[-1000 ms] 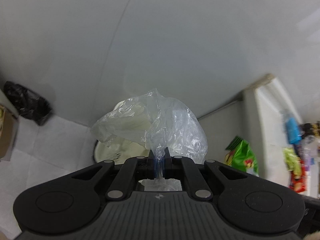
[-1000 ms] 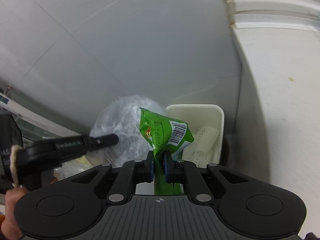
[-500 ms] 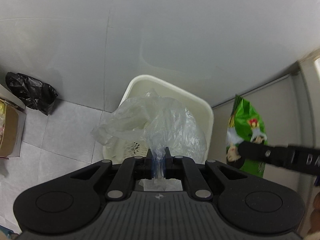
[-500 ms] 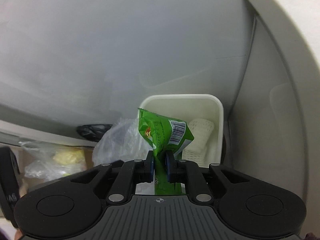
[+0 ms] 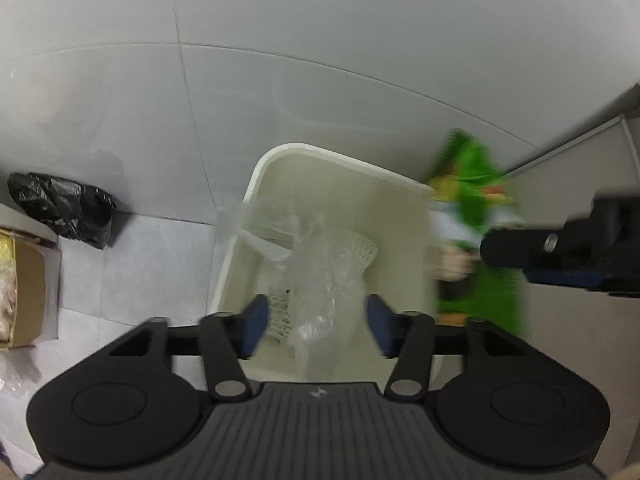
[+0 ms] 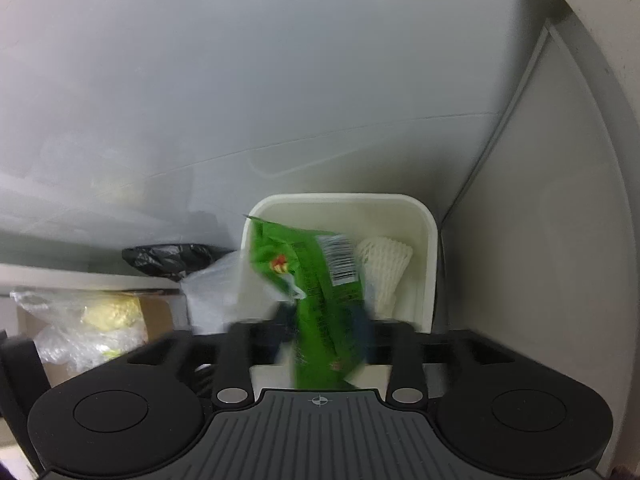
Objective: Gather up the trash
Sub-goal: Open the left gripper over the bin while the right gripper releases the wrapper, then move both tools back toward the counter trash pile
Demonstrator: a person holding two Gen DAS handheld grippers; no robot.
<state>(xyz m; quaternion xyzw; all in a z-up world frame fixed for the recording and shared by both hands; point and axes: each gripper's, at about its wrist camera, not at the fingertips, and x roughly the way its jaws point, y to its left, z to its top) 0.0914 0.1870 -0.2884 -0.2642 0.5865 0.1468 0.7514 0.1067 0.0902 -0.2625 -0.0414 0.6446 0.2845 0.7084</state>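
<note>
Clear crinkled plastic, a bag (image 5: 320, 280), hangs blurred between the blue pads of the left claw (image 5: 314, 326), whose jaws are opening; the pads stand well clear of it on both sides, so it looks let go and dropping. It is right over the cream bin (image 5: 332, 160), which stands on the floor against the grey wall. A white foam net (image 5: 356, 246) already lies inside the bin, toward its far side.

In the right wrist view the green snack packet (image 6: 316, 280), glossy, with a barcode panel and a small red mark, sits between the fingers of the right claw (image 6: 324, 336). Those jaws are opening too, and the blurred fingers no longer seem to press on it. The packet is over the near edge of the same bin (image 6: 428, 224), with the foam net (image 6: 384, 264) to its right.

So two pieces are, by my reading, just being released into the bin; neither has settled yet. Whether more trash is left elsewhere cannot be told here.

Left of the bin, a black bag (image 5: 64, 208) lies on the floor by the wall, and a cardboard box (image 5: 28, 292) sits nearer, at the far left.
</note>
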